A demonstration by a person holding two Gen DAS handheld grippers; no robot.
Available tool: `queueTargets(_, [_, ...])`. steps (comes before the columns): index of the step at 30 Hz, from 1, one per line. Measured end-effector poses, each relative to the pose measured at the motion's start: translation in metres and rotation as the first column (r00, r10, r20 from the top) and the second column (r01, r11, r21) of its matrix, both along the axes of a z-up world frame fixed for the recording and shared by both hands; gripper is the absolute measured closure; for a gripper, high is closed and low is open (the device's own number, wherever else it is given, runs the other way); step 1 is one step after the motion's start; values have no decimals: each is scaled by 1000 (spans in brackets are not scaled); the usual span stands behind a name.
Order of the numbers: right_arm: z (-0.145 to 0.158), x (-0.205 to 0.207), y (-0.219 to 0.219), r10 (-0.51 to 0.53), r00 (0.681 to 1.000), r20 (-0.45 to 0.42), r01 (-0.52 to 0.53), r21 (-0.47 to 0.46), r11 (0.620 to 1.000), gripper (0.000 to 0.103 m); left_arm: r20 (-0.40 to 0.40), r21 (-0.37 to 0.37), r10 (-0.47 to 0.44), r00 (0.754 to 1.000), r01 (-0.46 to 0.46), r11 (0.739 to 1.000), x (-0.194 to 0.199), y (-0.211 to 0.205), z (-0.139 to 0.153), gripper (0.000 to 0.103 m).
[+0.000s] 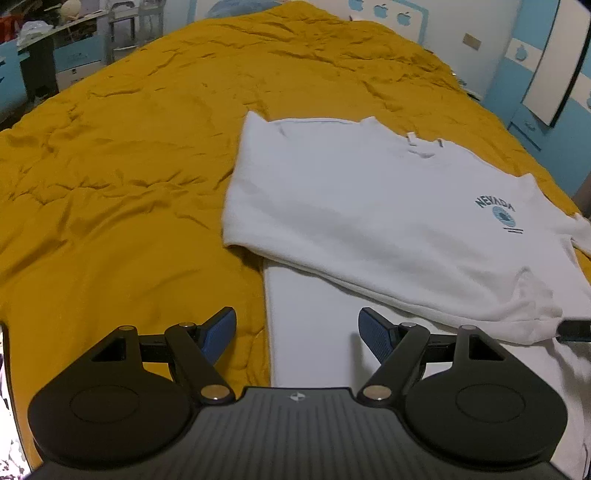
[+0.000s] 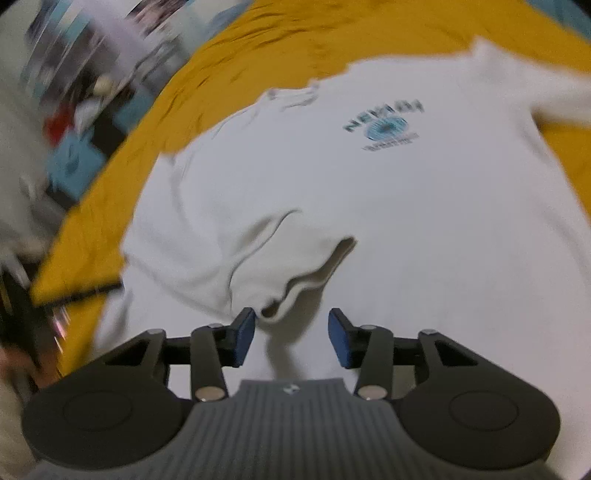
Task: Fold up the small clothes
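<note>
A white T-shirt [image 1: 369,206] with a teal "NEVADA" print lies front up on a mustard bedspread [image 1: 122,166]. Its left side is folded in over the body. My left gripper [image 1: 297,332] is open and empty, above the shirt's near hem and the bedspread edge. In the right wrist view the shirt [image 2: 406,192] fills the frame, blurred. My right gripper [image 2: 291,338] is open and empty, just short of a folded-over sleeve edge [image 2: 295,280]. A dark tip, likely the right gripper [image 1: 574,331], shows at the right edge of the left wrist view.
The bedspread covers the whole bed. A desk with clutter [image 1: 48,33] stands beyond the bed at far left. A blue and white wall with a cabinet [image 1: 546,74] is at the right.
</note>
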State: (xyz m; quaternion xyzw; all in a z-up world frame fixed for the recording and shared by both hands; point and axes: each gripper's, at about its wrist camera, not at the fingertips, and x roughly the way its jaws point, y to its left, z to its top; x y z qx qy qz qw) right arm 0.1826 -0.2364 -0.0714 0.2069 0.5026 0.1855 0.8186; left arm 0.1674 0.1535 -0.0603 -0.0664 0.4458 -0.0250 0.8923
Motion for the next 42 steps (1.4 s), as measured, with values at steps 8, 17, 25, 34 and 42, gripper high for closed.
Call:
queueTargets(8, [-23, 45, -2, -128, 979, -160, 165, 243, 956, 84, -11, 24, 5, 1000, -5, 1000, 3, 5, -4, 15])
queueTargets(17, [92, 109, 37, 13, 991, 130, -29, 126, 992, 101, 28, 22, 23, 999, -24, 999, 28, 11, -13, 15])
queueTargets(25, [225, 180, 85, 88, 907, 411, -136, 91, 986, 101, 57, 3, 60, 997, -60, 998, 68, 10, -21, 15])
queueTargets(34, [267, 223, 74, 64, 869, 491, -93, 35, 995, 102, 34, 34, 55, 998, -56, 998, 91, 1, -32, 51])
queueTargets(42, [168, 248, -34, -117, 944, 308, 137, -47, 989, 102, 25, 27, 64, 998, -64, 998, 85, 8, -32, 82])
